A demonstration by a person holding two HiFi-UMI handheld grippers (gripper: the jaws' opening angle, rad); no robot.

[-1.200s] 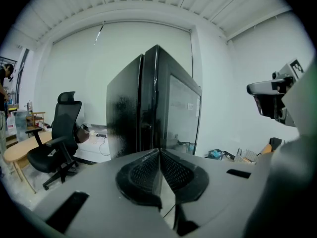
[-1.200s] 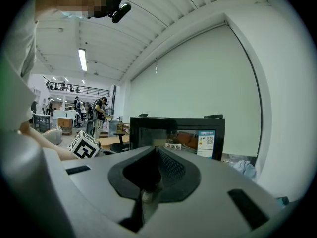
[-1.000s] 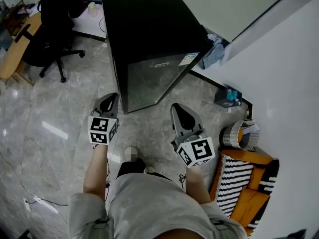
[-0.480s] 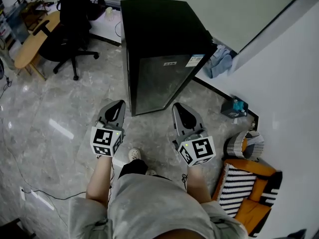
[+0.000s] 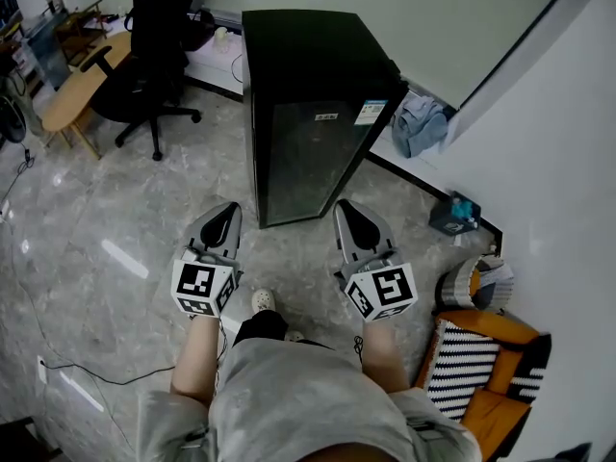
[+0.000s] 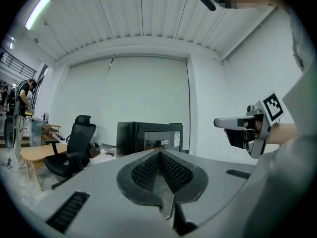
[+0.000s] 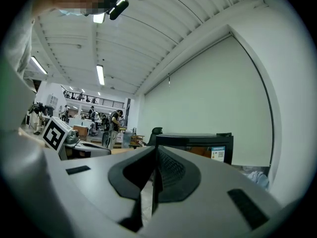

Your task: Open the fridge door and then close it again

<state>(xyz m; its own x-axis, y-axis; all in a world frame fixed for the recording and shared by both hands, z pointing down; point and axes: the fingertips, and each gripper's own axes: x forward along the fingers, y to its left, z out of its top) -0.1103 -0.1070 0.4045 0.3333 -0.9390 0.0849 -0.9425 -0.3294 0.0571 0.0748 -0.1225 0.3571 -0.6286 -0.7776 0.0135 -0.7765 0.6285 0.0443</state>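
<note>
We see the fridge (image 5: pixel 310 114) shift right toward top centre, and the office chair (image 5: pixel 154 56) slides further into the upper left. Our left gripper (image 5: pixel 228 212) sits lower in frame.

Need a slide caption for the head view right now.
Person stands before the closed fridge, left claw and right claw shut, empty, not touching it.

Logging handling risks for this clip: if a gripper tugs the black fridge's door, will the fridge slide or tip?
Probably neither: the fridge is a broad, boxy cabinet standing flat on the floor, so likely heavy. The polished floor might let it creep slightly. Its glossy door could be slippery to grip.
</note>
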